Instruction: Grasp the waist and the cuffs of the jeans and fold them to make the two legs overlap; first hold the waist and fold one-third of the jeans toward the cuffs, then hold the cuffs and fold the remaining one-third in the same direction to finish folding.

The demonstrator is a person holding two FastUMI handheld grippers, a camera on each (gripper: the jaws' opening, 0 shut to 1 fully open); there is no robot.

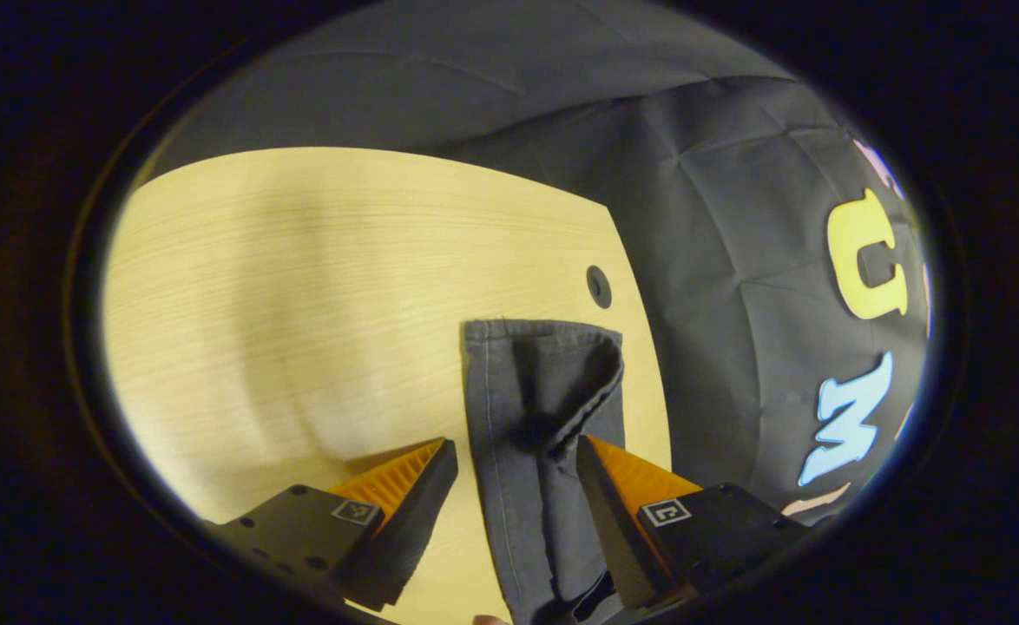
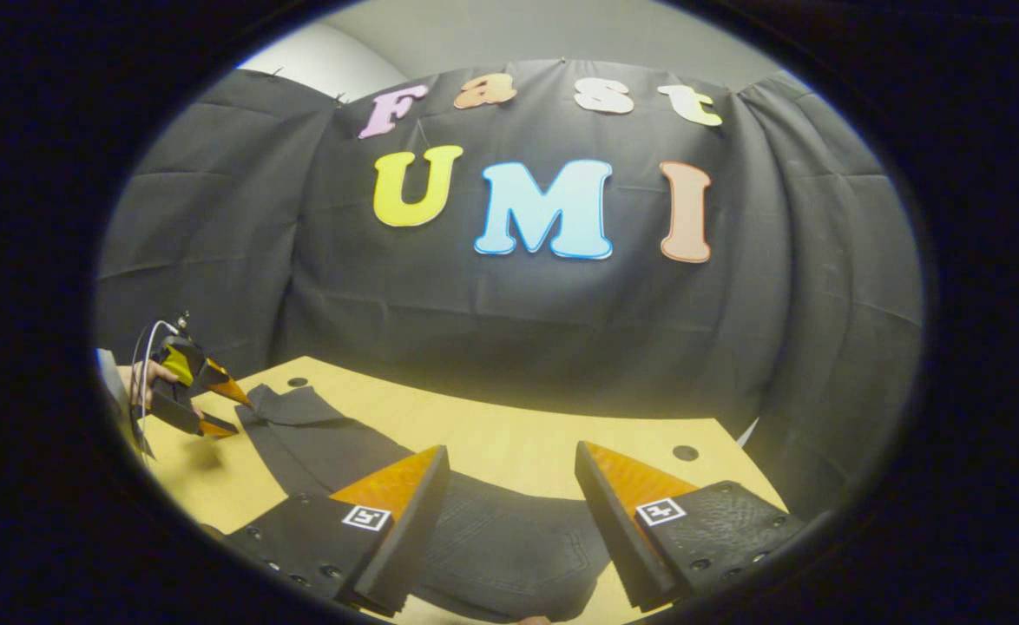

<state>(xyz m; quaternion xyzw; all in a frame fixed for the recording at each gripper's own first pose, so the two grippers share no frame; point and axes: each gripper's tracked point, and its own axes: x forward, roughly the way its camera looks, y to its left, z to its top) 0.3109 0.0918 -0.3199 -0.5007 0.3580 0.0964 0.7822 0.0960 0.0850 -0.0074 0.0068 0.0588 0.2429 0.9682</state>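
Table point(image 2: 509, 434); jeans point(image 2: 509, 547) partly behind fingers point(image 2: 405, 512).

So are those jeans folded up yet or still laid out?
Mostly laid out: the jeans stretch long across the table, from the waist by the right tongs to the cuffs, one corner turned over.

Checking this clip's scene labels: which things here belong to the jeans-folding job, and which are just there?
Job: jeans, their cuff end, left gripper, right gripper.
Just there: wooden table, its two cable holes, black cloth wall.
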